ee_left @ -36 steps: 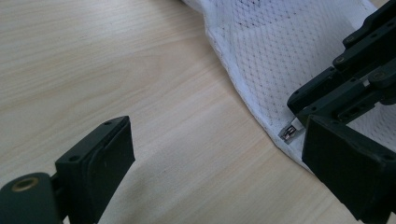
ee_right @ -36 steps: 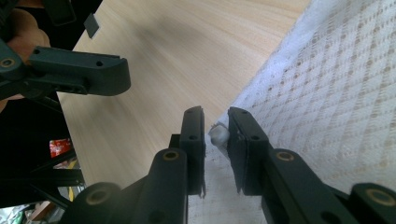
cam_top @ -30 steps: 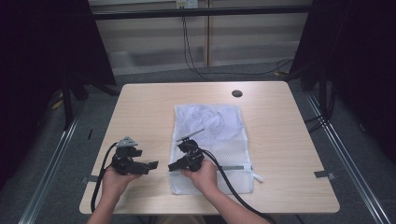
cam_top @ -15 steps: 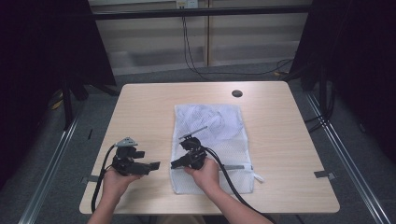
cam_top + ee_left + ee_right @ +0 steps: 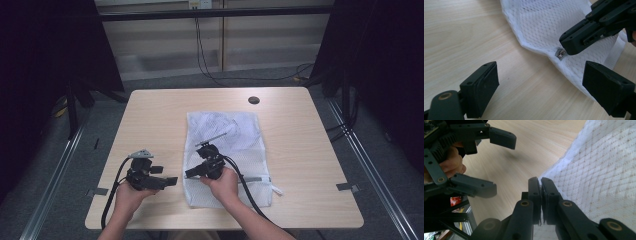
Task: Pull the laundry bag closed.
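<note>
A white mesh bag [image 5: 235,132] lies flat on the wooden table [image 5: 310,150], and its near left edge [image 5: 541,27] bears a small metal zipper pull [image 5: 560,54]. My right gripper [image 5: 188,175] sits at that edge, jaws shut on the mesh right by the pull. Its own view shows the right gripper [image 5: 540,181] pinching a sliver of white fabric [image 5: 599,170]. My left gripper [image 5: 171,181] rests on bare wood just left of the bag, and its jaws stand wide open and hold nothing. It faces the right gripper [image 5: 570,46] from the left gripper [image 5: 541,71] view.
A dark round grommet [image 5: 253,100] is set into the table near its far edge. A white zipper tail [image 5: 274,189] pokes out at the bag's near right corner. Bare wood stretches left and right of the bag. Black cables trail from both grippers towards the front edge.
The right gripper has shifted very slightly at the bag's edge. The left gripper and the bag have not moved.
</note>
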The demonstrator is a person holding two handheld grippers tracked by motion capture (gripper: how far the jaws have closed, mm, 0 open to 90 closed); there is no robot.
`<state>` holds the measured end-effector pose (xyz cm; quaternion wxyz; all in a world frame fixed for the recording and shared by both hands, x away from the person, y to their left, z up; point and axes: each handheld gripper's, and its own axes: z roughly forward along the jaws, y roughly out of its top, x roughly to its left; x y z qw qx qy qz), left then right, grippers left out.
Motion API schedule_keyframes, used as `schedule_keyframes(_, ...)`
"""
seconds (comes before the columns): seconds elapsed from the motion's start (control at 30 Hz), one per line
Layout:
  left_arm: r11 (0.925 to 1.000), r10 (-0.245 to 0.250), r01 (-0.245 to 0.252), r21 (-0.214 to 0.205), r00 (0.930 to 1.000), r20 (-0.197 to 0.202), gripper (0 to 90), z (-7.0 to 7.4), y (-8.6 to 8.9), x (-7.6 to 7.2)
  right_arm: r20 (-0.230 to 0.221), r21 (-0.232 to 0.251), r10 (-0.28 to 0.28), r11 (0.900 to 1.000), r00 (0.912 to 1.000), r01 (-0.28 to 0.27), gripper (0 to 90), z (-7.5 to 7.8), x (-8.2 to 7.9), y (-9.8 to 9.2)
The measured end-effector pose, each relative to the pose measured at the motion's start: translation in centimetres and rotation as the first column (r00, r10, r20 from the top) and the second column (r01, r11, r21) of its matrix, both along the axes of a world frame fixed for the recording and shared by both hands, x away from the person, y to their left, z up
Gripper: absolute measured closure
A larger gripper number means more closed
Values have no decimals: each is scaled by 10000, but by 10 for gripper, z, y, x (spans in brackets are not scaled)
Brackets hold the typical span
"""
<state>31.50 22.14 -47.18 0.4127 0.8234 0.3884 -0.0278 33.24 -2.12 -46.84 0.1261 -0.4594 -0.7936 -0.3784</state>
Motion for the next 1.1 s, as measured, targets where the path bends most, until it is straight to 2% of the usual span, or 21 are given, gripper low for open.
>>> schedule_keyframes(0.1,9999,-69,69,74,10000,-17,134,-1,-3,0,126,20,8,10000,9999,-8,868,2,0,-2)
schedule_keyframes(0.23,9995,-302,302,-73,9995,-77,166,0,-6,-1,253,0,-13,10000,9997,13,868,3,-1,-3)
schedule_keyframes(0.3,9994,-336,337,-76,9994,63,183,0,-8,-2,216,9,-21,10000,9998,21,868,4,-1,-4)
schedule_keyframes(0.37,9982,-587,588,-148,9983,68,198,0,-10,-2,222,2,-20,10000,9998,20,867,4,-1,-4)
schedule_keyframes(0.67,9952,-846,822,-526,9954,-458,286,-4,-16,-3,300,-115,15,9999,9995,-11,867,4,-1,-4)
schedule_keyframes(0.73,9933,-950,913,-715,9942,-502,341,-3,-18,-3,274,-106,5,9999,9996,-2,868,4,-1,-3)
schedule_keyframes(0.9,9940,-941,880,-648,9908,-975,381,-6,-24,-2,297,-54,-24,10000,9996,26,868,4,-1,-3)
schedule_keyframes(1.03,9934,-993,920,-682,9886,-1129,410,-7,-29,-1,298,-43,-42,10000,9995,43,868,6,-2,-4)
schedule_keyframes(1.07,9945,-858,779,-701,9894,-1169,425,-7,-30,-1,317,35,-75,10000,9995,74,868,6,-2,-4)
schedule_keyframes(1.1,9938,-945,862,-698,9875,-1264,425,-7,-30,0,317,35,-75,10000,9995,74,868,6,-2,-4)
